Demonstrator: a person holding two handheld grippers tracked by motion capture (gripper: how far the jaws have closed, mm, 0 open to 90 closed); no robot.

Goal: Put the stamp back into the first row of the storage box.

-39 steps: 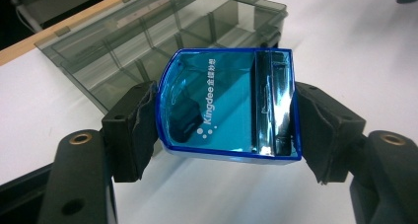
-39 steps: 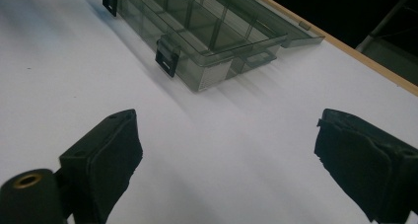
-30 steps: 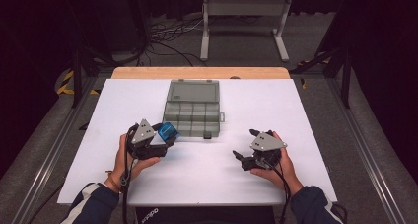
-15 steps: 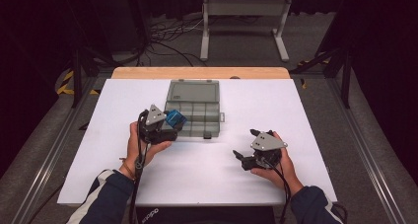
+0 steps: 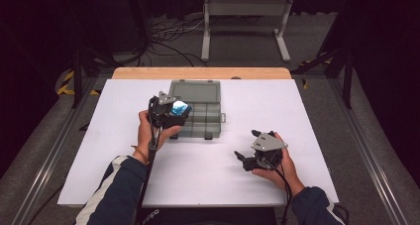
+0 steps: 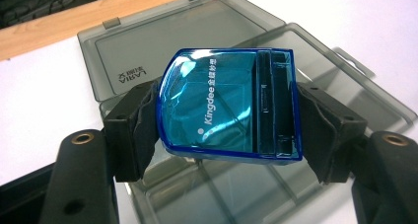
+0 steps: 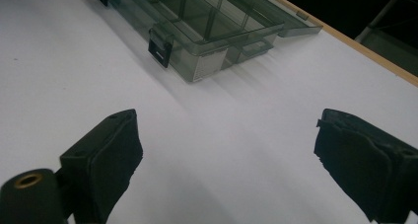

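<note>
Left gripper clamped on a blue translucent case, pads pressed to both short ends. "Kingdee" printed in white on the case, smaller characters beside it too fine to read. Held above the grey compartment box, over its 9 o'clock side. Raised mirrored lettering on the open lid, not clearly legible. Compartments apparently bare. At 4 o'clock from the box, right gripper wide open, holding nothing, low over the white table.
</note>
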